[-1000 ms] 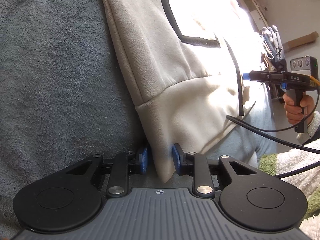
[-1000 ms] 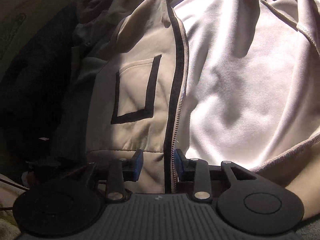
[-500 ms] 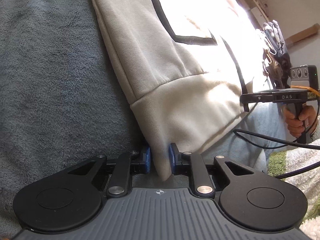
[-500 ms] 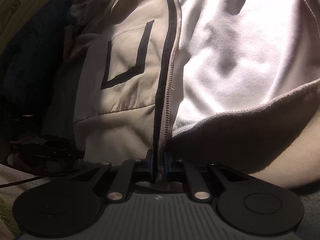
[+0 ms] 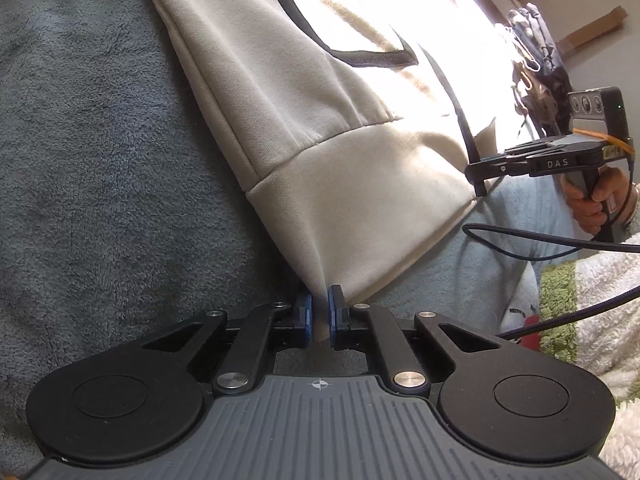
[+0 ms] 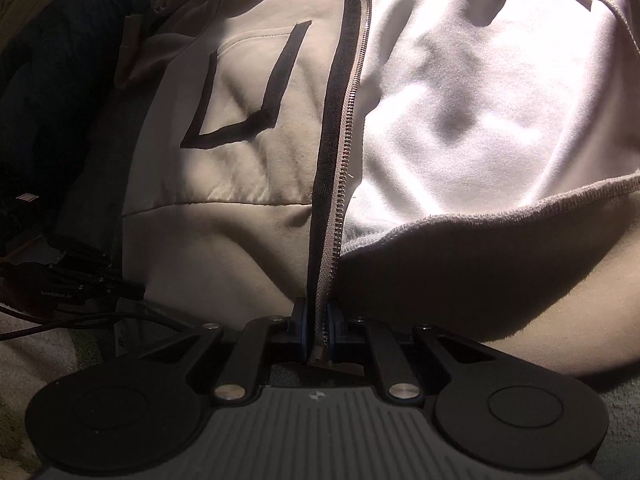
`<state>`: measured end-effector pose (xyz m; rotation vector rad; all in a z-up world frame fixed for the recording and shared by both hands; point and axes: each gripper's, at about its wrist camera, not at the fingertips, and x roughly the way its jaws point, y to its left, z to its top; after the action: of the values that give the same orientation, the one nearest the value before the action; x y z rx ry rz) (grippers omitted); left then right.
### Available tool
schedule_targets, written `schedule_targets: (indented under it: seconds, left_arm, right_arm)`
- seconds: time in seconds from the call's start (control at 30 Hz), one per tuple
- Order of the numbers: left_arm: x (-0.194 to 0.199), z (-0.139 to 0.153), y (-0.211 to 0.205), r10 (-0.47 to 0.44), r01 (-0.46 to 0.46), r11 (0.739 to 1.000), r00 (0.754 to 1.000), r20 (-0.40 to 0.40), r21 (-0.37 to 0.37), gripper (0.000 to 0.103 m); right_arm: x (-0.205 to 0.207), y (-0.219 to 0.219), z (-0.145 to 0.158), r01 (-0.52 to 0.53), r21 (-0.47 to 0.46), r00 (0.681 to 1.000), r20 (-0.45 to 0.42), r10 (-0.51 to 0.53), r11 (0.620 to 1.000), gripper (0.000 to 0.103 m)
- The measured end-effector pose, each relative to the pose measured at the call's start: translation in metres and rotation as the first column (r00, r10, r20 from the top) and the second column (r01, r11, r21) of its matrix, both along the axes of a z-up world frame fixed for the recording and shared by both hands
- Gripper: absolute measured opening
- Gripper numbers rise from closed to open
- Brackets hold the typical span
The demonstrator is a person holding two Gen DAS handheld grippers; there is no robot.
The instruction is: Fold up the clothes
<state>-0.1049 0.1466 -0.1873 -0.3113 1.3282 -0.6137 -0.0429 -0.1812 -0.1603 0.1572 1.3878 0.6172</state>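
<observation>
A cream zip-up jacket [image 5: 304, 112] with black pocket trim lies on a grey fleece blanket [image 5: 88, 168]. My left gripper [image 5: 319, 314] is shut on the bottom corner of the jacket's hem band. My right gripper [image 6: 316, 330] is shut on the hem at the zipper [image 6: 340, 168] edge; it also shows in the left wrist view [image 5: 480, 184], at the hem's other end. In the right wrist view the jacket [image 6: 224, 128] is open, with the white lining [image 6: 480, 92] exposed on the right and the pocket panel on the left.
A light blue cloth [image 5: 460, 268] lies under the hem. A green and white fluffy blanket [image 5: 592, 312] sits at the right. A black cable [image 5: 560, 240] runs from the right gripper. Clutter and a cardboard box [image 5: 588, 32] stand far right.
Both grippers closed on the jacket hem: the left on its corner, the right on the zipper edge. The hem has been drawn closer to both cameras and lifted a little.
</observation>
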Motion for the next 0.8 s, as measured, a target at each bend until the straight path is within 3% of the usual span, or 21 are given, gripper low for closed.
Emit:
schedule_targets:
  seconds: [0.17, 0.3, 0.43, 0.6, 0.8]
  left_arm:
    - [0.002, 0.000, 0.008, -0.013, 0.013, 1.000, 1.000, -0.014, -0.011, 0.007]
    - [0.005, 0.016, 0.017, -0.059, 0.059, 0.998, 0.998, -0.022, -0.002, 0.015]
    - [0.011, 0.047, 0.035, -0.097, 0.096, 0.995, 0.994, 0.044, 0.024, 0.017]
    - [0.047, 0.076, 0.038, -0.075, 0.069, 0.997, 0.981, 0.178, 0.036, 0.024]
    - [0.128, 0.069, -0.004, 0.035, -0.046, 0.999, 0.952, 0.305, 0.029, 0.024]
  right_arm:
    - [0.003, 0.000, -0.002, 0.020, -0.003, 1.000, -0.014, -0.020, 1.000, 0.011]
    - [0.010, -0.012, 0.010, 0.050, -0.009, 0.996, -0.070, -0.051, 0.999, 0.020]
    - [0.022, -0.032, 0.047, 0.067, 0.007, 0.997, -0.037, -0.066, 0.998, 0.021]
    - [0.063, -0.049, 0.097, 0.153, 0.171, 0.983, 0.078, -0.168, 0.973, 0.023]
    - [0.155, -0.025, 0.081, 0.286, 0.276, 0.947, 0.063, -0.315, 0.918, 0.023]
